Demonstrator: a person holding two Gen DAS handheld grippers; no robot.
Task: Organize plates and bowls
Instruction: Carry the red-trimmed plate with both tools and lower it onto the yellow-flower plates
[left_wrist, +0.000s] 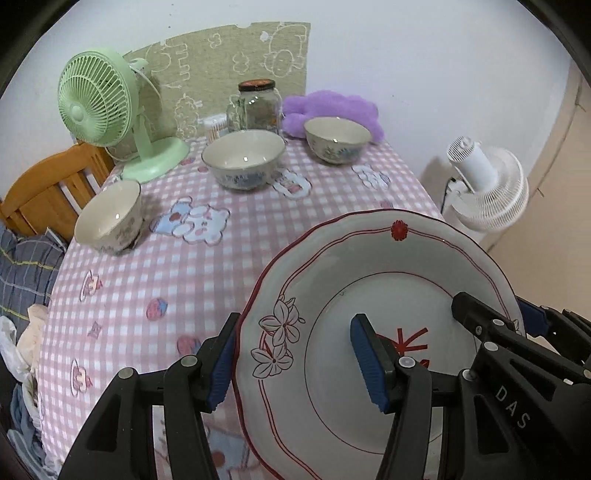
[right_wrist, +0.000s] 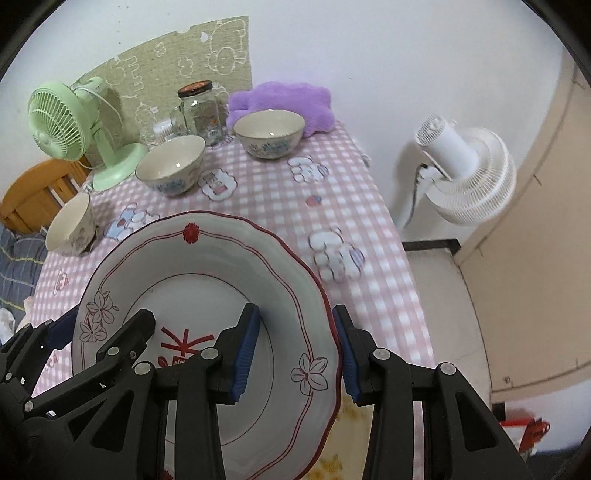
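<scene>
Both grippers, the left gripper (left_wrist: 295, 363) and the right gripper (right_wrist: 297, 350), pinch opposite rims of the big plate (left_wrist: 373, 280) up over the table (left_wrist: 147, 280), while three bowls (left_wrist: 243, 157) sit apart, not stacked yet

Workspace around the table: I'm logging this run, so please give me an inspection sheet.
Surface: table under pink checked cloth.
Job's things: one plate held by both grippers; three bowls upright, apart.
Clutter: green fan, glass jar, purple cushion.
Grippers: left gripper and right gripper each straddle the plate's rim.
Cables: one at the white fan.
Surroundings: wooden chair, white wall.
</scene>
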